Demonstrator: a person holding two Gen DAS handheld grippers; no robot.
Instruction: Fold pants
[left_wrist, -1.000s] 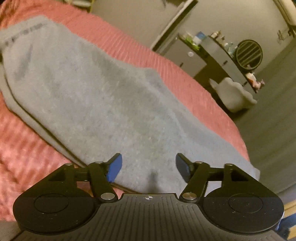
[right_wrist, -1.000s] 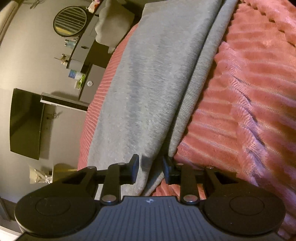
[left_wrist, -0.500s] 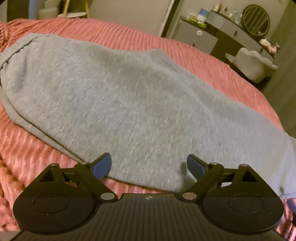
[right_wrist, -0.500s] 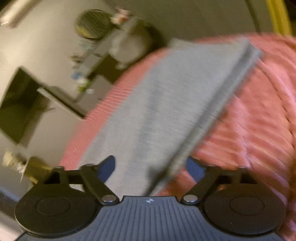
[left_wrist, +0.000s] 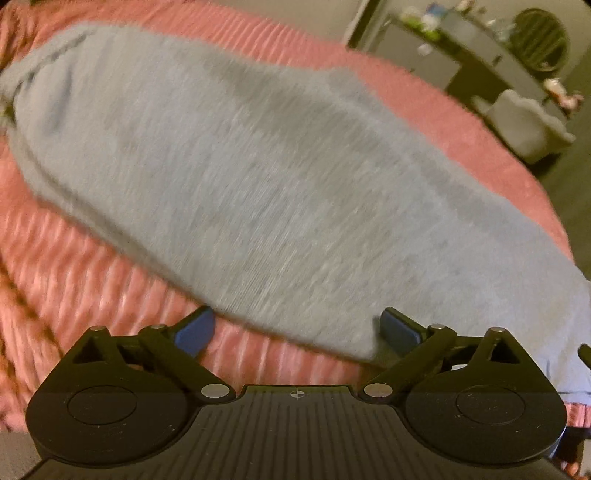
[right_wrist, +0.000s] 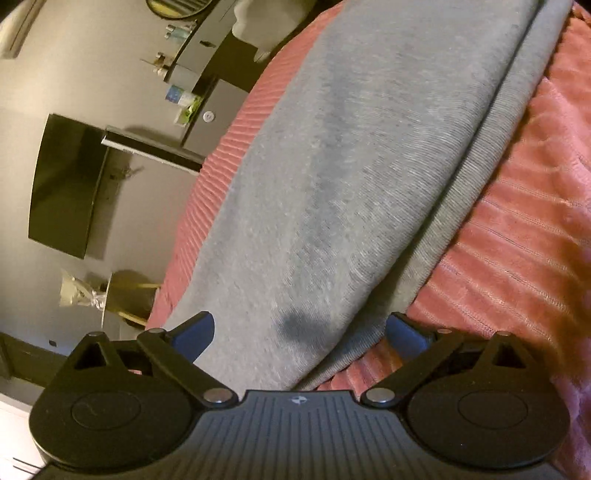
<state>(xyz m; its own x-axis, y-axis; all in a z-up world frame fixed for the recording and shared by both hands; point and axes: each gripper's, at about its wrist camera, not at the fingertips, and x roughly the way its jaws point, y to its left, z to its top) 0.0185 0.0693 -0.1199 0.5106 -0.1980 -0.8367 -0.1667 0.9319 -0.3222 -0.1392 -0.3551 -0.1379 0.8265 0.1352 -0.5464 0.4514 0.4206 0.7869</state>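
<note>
**Both claws let go as grey pants lie doubled on a pink bed**

With the grey pants (left_wrist: 280, 177) laid lengthwise across the ribbed pink bedspread (left_wrist: 92, 280), one leg stacked on the other, I have both claws spread wide and holding nothing. My left gripper (left_wrist: 297, 330) has just been opening; its blue pads (left_wrist: 194, 330) stand either side of the near edge of the cloth and press on none of it. My right gripper (right_wrist: 299, 332) has likewise just been opening, with the narrow end of the pants (right_wrist: 343, 177) running up between its pads and neither one touching fabric. From the right wrist view the lower layer peeps out along the bedspread (right_wrist: 517, 229) side, so the two legs are not quite edge to edge.

As I judge it, the lengthwise fold is made and the crosswise fold is to come. The risks sit there. If a claw closes on the top layer alone, the stack will peel apart as it lifts. The cloth looks soft and heavy, and the plush cover grips, so a dragged end could bunch or skew rather than slide. The far edge lies near the side of the bed, above the floor by the dresser (left_wrist: 465, 66); a loose swing could send it over. The left view is blurred, so I cannot read the waistband end closely.
</note>
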